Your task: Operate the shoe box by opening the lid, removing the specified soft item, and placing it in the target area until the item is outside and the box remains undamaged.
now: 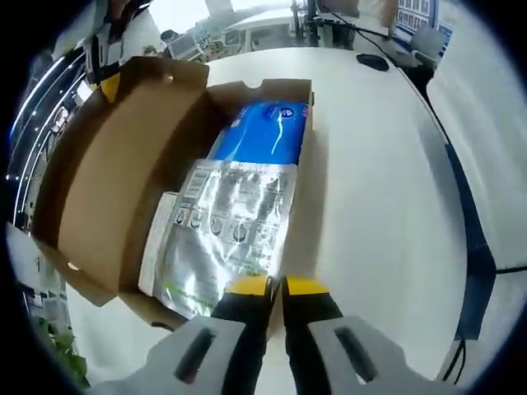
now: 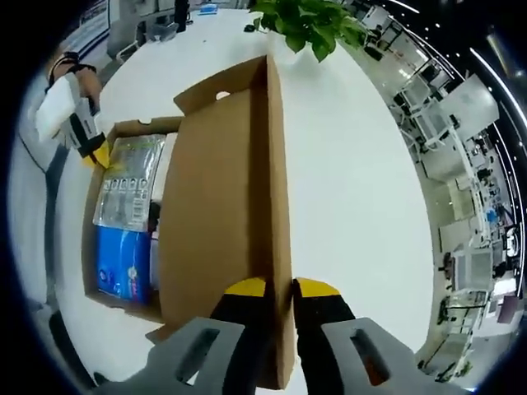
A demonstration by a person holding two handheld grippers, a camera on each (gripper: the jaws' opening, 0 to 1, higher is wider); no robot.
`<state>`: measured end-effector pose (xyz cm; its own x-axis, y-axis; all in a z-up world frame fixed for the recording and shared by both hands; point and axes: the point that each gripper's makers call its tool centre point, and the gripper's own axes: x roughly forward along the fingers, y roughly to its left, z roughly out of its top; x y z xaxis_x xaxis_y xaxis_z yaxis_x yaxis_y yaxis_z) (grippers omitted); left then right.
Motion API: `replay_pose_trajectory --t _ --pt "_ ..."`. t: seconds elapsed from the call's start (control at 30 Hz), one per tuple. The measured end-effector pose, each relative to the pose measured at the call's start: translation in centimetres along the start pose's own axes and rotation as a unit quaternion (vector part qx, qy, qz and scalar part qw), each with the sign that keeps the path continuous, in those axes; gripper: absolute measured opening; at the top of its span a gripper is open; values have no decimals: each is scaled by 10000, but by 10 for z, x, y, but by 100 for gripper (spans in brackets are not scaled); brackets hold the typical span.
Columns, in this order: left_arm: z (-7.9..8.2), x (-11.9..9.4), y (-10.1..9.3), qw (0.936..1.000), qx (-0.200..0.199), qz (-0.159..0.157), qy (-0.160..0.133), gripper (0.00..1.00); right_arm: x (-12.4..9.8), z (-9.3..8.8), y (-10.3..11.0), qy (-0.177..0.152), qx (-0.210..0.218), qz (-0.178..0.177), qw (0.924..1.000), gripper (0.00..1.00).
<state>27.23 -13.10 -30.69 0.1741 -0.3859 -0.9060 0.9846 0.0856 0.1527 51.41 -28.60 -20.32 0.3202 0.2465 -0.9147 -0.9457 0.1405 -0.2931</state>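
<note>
The cardboard shoe box (image 1: 292,222) lies open on the white table (image 1: 370,189), its lid (image 1: 115,173) swung up to the left. Inside lie a silver foil pouch (image 1: 226,226) and, beyond it, a blue soft pack (image 1: 268,127). My left gripper (image 1: 277,286) is shut at the box's near corner, pinching the side wall right beside the pouch's corner. From the right gripper view the lid (image 2: 218,206) stands upright, and my right gripper (image 2: 280,288) is shut on its free edge. There the left gripper (image 2: 97,155) shows at the box's far corner, by the pouch (image 2: 128,181) and the blue pack (image 2: 122,262).
A green plant (image 2: 305,25) stands past the lid on the table (image 2: 354,181). A dark mouse (image 1: 375,62) lies at the far side. The table's blue edge (image 1: 469,247) runs along the right. Office desks and chairs (image 2: 461,107) surround the table.
</note>
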Motion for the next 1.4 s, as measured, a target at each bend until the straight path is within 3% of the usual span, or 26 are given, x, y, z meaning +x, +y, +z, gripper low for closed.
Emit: replay_pose_trajectory --t 0.03,0.07,0.1,0.13,0.23,1.27,1.4 --pt "0 0 0 10000 -9 -3 1 4 1 0 1 0 16 -11 10000 5" --pt "0 0 0 10000 -37 -16 -1 4 -2 2 -12 3 -144 -446 9989 4" --pt "1 0 0 10000 -39 -8 -12 4 2 0 4 79 -229 -30 9997 4" --pt "1 0 0 10000 -50 -8 -20 4 8 -2 -6 133 -160 -206 9996 3" --pt "1 0 0 10000 -43 -17 -57 4 12 -1 -4 210 -204 -242 9993 3" --pt "-3 0 2 9999 -102 -75 -86 4 51 -13 -6 462 -87 109 9988 7" --pt "-3 1 2 9998 -147 -66 -101 4 62 -18 -16 452 -59 121 9989 8"
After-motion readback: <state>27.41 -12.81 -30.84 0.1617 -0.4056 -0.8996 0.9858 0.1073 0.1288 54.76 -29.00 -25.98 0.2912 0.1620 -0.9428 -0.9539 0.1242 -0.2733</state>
